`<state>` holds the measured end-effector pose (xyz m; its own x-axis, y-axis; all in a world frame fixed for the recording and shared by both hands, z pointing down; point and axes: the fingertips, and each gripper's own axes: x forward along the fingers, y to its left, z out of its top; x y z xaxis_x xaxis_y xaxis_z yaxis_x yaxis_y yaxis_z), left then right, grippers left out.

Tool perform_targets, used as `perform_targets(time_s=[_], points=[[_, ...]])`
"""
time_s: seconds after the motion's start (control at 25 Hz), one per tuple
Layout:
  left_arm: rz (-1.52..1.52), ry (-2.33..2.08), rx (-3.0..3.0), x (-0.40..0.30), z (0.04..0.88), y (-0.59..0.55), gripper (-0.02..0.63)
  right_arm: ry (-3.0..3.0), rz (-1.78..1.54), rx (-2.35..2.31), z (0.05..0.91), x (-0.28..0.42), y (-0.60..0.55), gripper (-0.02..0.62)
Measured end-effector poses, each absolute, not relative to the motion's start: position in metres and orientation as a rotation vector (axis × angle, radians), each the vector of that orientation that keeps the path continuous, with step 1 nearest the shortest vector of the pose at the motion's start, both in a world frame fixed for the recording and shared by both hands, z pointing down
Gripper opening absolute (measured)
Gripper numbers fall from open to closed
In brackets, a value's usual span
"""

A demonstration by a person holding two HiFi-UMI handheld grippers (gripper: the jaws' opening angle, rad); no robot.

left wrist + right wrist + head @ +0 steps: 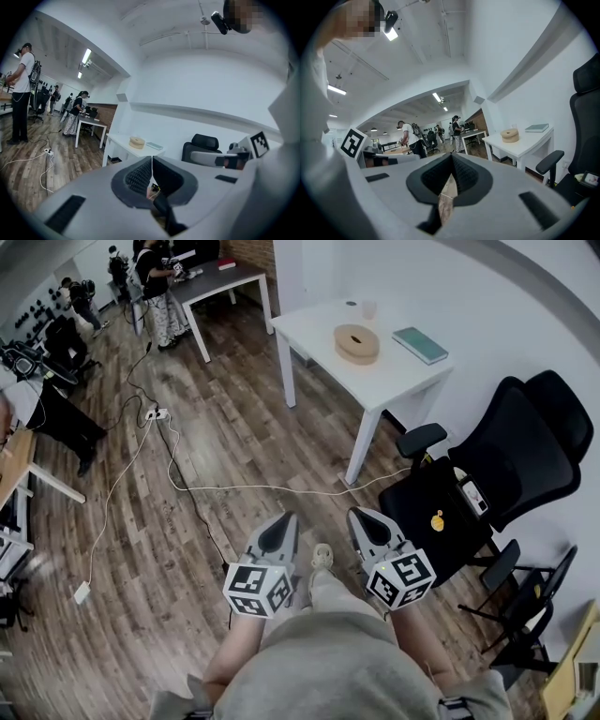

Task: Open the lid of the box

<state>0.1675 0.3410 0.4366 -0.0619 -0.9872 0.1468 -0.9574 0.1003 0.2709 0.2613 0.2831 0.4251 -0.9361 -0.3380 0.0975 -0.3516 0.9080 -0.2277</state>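
Both tongs are clenched on nothing, left gripper [285, 518] and right gripper [360, 515] tucked in at the waist. The round wooden box [357, 343] sits well off, mid-top on the white table [398, 382] beside a teal book [420, 345]. Best bet, I'd say: step right up, spread the jaws, steady the base with one, lift the lid straight with the other; no lettering readable on box or book.

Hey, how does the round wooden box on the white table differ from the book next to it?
The round wooden box is tan and circular; the book is teal-green and rectangular. The box stands taller, while the book lies flat and thin. Both rest on the white table, not touching each other.
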Motion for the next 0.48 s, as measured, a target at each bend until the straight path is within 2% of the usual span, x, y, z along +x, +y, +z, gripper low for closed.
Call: perform_targets(time_s=[0.48], points=[[-0.159,-2.090,1.915,0.096,0.432,0.243,0.009,-3.011,0.273,0.506,0.412,0.179,0.185,-0.005]])
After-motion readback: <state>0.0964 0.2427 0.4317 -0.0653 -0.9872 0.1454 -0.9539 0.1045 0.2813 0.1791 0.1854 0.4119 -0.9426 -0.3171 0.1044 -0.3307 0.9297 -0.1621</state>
